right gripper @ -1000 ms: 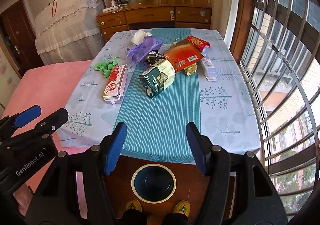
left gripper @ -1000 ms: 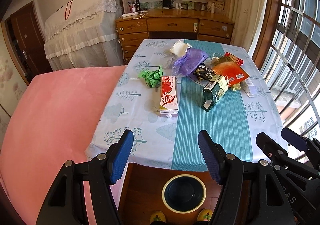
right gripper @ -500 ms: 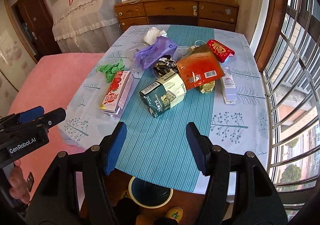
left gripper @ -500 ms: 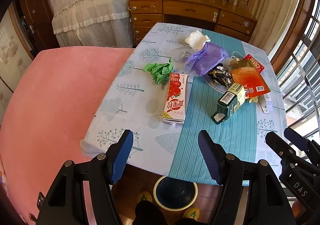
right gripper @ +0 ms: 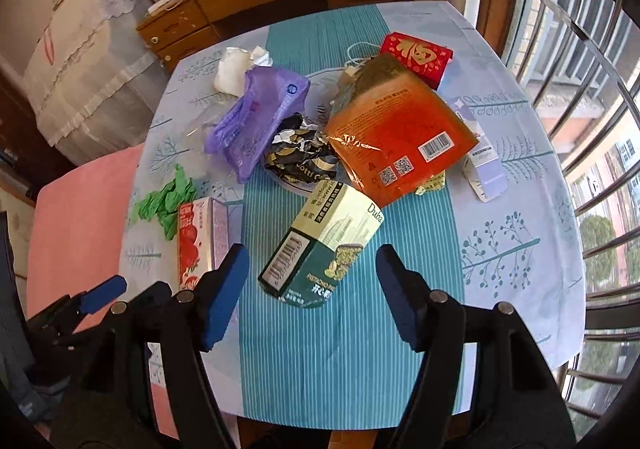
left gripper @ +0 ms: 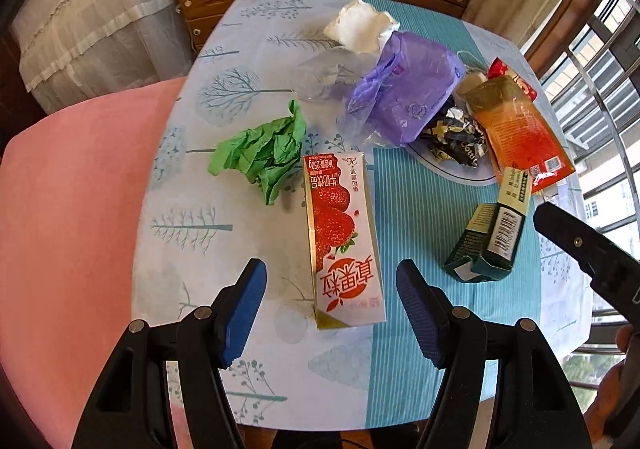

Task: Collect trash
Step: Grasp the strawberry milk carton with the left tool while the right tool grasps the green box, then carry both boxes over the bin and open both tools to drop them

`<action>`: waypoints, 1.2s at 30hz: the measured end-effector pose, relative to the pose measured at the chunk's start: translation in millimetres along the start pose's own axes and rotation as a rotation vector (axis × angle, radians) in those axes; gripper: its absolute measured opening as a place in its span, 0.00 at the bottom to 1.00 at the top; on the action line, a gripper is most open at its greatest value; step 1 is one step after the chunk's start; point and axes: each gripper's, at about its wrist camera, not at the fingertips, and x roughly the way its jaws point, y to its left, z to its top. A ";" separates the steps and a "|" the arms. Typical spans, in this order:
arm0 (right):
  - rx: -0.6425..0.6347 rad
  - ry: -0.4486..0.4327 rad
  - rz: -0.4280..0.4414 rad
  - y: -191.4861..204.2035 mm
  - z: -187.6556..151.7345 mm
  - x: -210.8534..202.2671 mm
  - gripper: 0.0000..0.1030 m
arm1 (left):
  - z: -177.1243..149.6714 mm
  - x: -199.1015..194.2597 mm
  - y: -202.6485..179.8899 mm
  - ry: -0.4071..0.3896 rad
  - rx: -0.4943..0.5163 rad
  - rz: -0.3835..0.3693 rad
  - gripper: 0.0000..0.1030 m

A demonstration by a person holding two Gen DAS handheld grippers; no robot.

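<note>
the left tool (left gripper: 330, 289) hangs spread over the counter (left gripper: 248, 209), its fingers flanking the near end of the strawberry carton (left gripper: 340, 237). the right tool (right gripper: 312, 281) is spread too, above the green box (right gripper: 320, 245). green paper (left gripper: 260, 153) lies at 10 o'clock from the carton.

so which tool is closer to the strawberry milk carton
Left. The left tool is open with the strawberry milk carton lying between its fingers. The right tool is open around the green box; the carton lies beyond its left finger.
</note>
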 end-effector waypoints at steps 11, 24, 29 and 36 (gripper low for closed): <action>0.164 0.128 -0.180 1.2 -2.4 74.9 0.66 | 26.4 76.6 -8.3 0.145 0.102 -0.081 0.67; 0.306 0.116 -0.110 -45.1 -49.5 76.6 0.26 | 30.6 103.8 -7.4 0.190 0.126 -0.123 0.54; 0.315 0.065 -0.056 -51.3 -71.1 59.2 0.25 | 23.5 90.4 -0.6 0.147 0.156 -0.115 0.52; 0.294 0.031 0.024 -45.3 -71.0 15.4 0.25 | -15.5 33.2 10.7 0.095 0.139 -0.152 0.52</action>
